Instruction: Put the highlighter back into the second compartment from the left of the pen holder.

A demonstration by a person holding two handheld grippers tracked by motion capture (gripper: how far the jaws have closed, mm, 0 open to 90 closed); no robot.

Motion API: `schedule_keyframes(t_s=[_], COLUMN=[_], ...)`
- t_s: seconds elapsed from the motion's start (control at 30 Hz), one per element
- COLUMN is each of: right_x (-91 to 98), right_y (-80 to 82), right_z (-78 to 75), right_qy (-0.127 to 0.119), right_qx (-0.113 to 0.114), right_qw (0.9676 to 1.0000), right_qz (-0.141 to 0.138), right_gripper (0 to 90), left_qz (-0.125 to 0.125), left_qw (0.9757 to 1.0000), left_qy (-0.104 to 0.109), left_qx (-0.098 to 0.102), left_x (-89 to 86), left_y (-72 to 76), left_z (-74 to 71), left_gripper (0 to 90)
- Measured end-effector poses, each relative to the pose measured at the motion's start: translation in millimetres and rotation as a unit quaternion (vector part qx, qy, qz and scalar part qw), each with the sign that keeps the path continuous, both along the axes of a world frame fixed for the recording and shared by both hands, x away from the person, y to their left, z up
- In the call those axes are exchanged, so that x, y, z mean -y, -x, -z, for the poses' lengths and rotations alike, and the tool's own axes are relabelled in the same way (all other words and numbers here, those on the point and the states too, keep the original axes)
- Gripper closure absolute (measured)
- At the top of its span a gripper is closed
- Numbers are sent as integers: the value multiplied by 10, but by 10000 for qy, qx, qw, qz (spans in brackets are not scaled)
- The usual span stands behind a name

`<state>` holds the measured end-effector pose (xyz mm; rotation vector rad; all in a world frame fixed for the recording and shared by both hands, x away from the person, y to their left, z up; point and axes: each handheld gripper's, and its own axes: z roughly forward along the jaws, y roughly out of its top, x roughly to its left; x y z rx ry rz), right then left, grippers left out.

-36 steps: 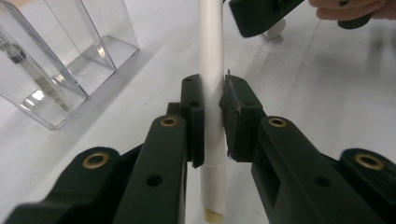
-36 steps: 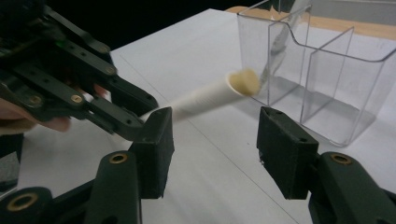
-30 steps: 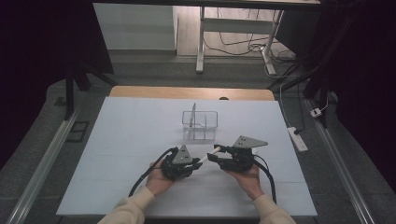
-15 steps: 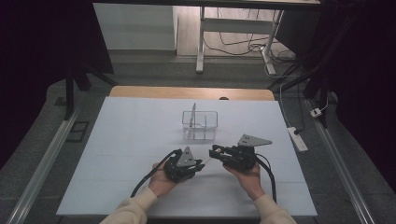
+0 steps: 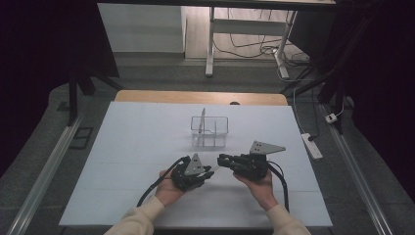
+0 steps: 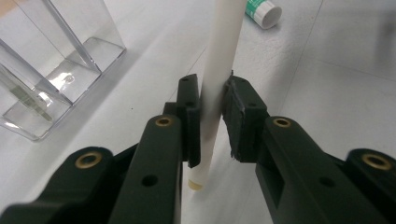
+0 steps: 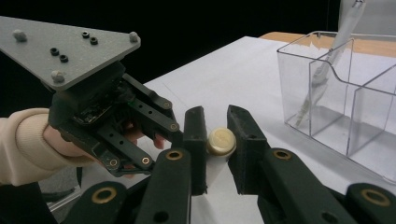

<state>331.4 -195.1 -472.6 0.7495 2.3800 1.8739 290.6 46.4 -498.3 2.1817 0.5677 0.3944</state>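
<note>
Your right gripper (image 5: 224,160) has just been closing its jaws, and between them now sits the end of the white tube (image 6: 219,74); a second ago those jaws stood wider, near the tube's end. Both of your hands have kept their places at the near middle of the white table (image 5: 122,147), and the clear organizer (image 5: 210,128) further back has not shifted.

Your left gripper (image 5: 208,174) holds the tube narrowly by its shaft: in the left gripper view the two black pads press on it from either side, with the tube's cream-coloured bottom end poking out below the pads, toward the camera. In the right gripper view that tube's round cream end (image 7: 221,141) faces the camera between your right gripper's pads, which touch it on both sides, so the jaws stand narrow on it. The two grippers meet nose to nose, just in front of the organizer.

The organizer is divided into compartments, and a thin clear-handled tool (image 7: 327,70) leans upright in the one on its left side in the high view.

A white cap with a green label (image 6: 264,11) lies on the table beyond the tube in the left gripper view; its writing is too small to read.
</note>
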Motion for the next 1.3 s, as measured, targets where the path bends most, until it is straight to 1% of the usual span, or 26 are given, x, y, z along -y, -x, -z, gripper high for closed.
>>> schedule_keyframes(t_s=[0.13,0.2,0.27,0.4,0.53,0.63,0.87,1.0,1.1,1.2,1.3], right_x=[12,25,41,85,134,158,168,163,165,155,142], right_y=[0,1,5,8,6,-7,-58,-86,-111,-130,-149], right_z=[-2,-15,-37,-96,-165,-200,-265,-303,-332,-368,-405], right_qy=[-2,-25,-52,-49,-84,-98,-96,-93,-120,-99,-80], right_qx=[40,86,143,281,383,434,503,525,529,552,568], right_qw=[10000,10000,9999,9994,9988,9984,9978,9974,9971,9971,9968], right_qz=[21,33,83,213,298,339,429,483,528,523,556], right_gripper=[773,773,773,773,773,773,772,772,772,772,772], left_qz=[-52,-130,-185,-334,-509,-625,-846,-984,-1072,-1146,-1247], left_qw=[10000,9999,9997,9990,9979,9971,9954,9939,9922,9915,9900], left_qy=[35,43,113,242,290,268,288,342,459,466,465], left_qx=[-37,-49,-69,-188,-285,-331,-357,-369,-442,-415,-460], left_x=[-17,-37,-77,-202,-378,-515,-820,-1012,-1165,-1278,-1407], left_y=[-12,-21,-19,5,47,85,170,240,298,354,402], left_z=[-1,-9,-25,-57,-59,-52,-48,-29,-20,-17,14], left_gripper=[721,639,611,535,482,461,435,429,420,419,419])
